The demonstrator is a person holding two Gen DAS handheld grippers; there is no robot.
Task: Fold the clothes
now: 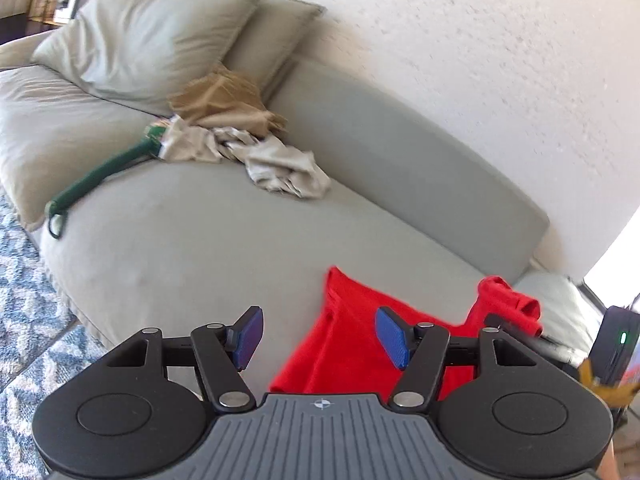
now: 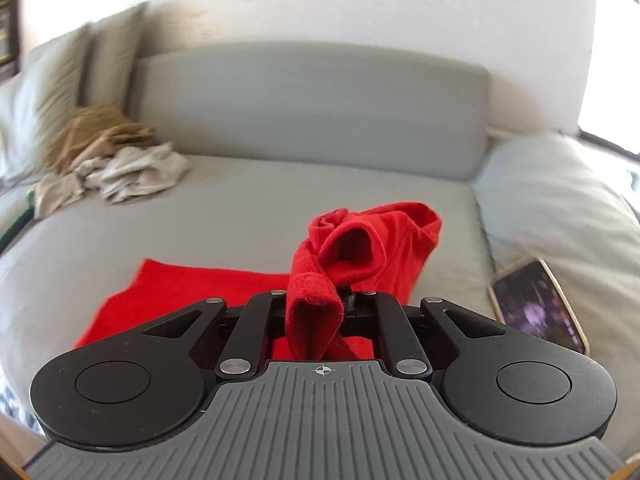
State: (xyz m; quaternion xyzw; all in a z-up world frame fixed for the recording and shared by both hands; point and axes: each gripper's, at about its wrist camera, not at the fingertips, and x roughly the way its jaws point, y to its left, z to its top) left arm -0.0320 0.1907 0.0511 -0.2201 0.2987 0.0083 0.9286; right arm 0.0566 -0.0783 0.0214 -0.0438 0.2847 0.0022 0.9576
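A red garment [image 1: 352,340] lies partly spread on the grey sofa seat [image 1: 200,248]. My left gripper [image 1: 320,336] is open and empty, hovering above the garment's left part, its blue pads [image 1: 250,338] apart. My right gripper [image 2: 320,300] is shut on a bunched edge of the red garment [image 2: 360,252] and lifts it off the seat; the cloth drapes over the jaws and hides the fingertips. In the left wrist view the right gripper [image 1: 516,328] shows at the far right, holding the raised red fold.
A pile of beige and tan clothes [image 1: 240,136] lies at the back left of the seat, beside a green strap [image 1: 100,176]. Grey cushions [image 1: 140,40] lean behind it. A phone [image 2: 536,304] lies on the seat at the right, next to a pillow [image 2: 560,200]. A blue patterned rug [image 1: 24,320] covers the floor.
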